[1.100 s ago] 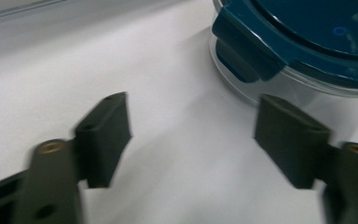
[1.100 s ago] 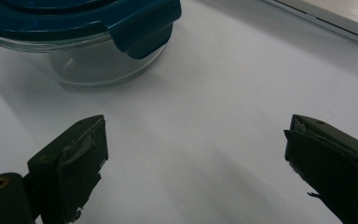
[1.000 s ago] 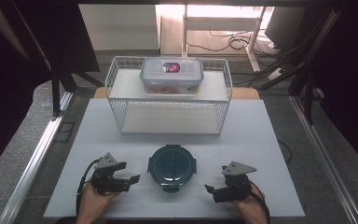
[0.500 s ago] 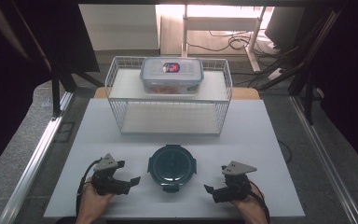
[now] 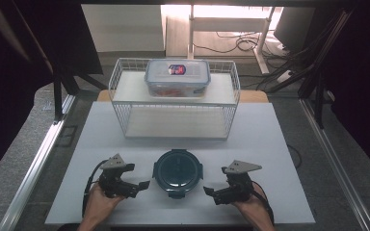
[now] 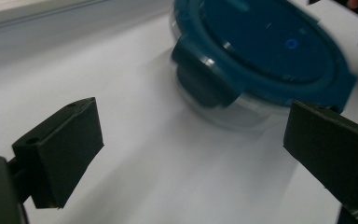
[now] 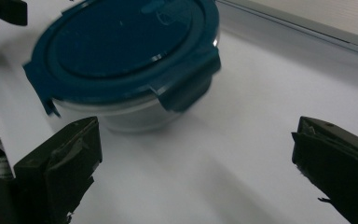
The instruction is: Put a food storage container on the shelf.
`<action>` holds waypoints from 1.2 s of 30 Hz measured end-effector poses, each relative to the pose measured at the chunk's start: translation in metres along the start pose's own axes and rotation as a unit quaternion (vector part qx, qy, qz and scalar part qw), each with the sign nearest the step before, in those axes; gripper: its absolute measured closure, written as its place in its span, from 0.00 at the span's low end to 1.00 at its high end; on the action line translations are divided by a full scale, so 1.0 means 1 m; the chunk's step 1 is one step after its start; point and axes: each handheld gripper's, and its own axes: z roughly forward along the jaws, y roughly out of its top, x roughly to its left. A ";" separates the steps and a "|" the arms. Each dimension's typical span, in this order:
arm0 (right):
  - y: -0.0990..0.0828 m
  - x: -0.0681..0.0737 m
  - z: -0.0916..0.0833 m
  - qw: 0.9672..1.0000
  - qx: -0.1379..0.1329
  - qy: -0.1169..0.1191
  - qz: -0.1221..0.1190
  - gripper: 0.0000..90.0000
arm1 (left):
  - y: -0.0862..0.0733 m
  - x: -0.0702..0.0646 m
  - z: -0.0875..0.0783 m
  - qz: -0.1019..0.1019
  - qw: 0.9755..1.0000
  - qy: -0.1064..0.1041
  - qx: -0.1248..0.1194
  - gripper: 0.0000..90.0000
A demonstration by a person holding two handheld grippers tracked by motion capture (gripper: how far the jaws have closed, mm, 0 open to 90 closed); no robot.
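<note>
Left hand-held gripper [image 5: 143, 185] spread, jaws just opened, right hand-held gripper [image 5: 209, 191] spread, round container [image 5: 178, 171] between, clear base [image 6: 223, 109] visible close-up

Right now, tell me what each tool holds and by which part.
Nothing. Left tool and right tool stand open, apart from the round container.

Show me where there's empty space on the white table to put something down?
The widest bare patch is the white table strip between the wire basket and the round blue-lidded container, plus both outer edges. It is crowded at the front, where the left gripper and right gripper, both open, flank the container.
</note>
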 end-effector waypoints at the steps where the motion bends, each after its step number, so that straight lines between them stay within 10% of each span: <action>1: 0.003 0.001 0.002 1.000 0.003 0.002 0.003 0.01 | 0.004 0.000 0.001 0.003 1.000 -0.004 0.002 0.05; 20: 0.035 -0.007 0.056 0.988 0.087 0.098 0.082 0.03 | 0.027 0.009 0.047 -0.024 0.994 -0.086 0.065 0.04; 24: 0.033 -0.009 0.056 0.984 0.090 0.122 0.097 0.12 | 0.026 0.009 0.050 -0.038 0.988 -0.131 0.071 0.17; 36: 0.030 -0.015 0.039 0.980 0.055 0.143 0.126 0.36 | 0.011 0.011 0.028 -0.072 0.984 -0.154 0.044 0.44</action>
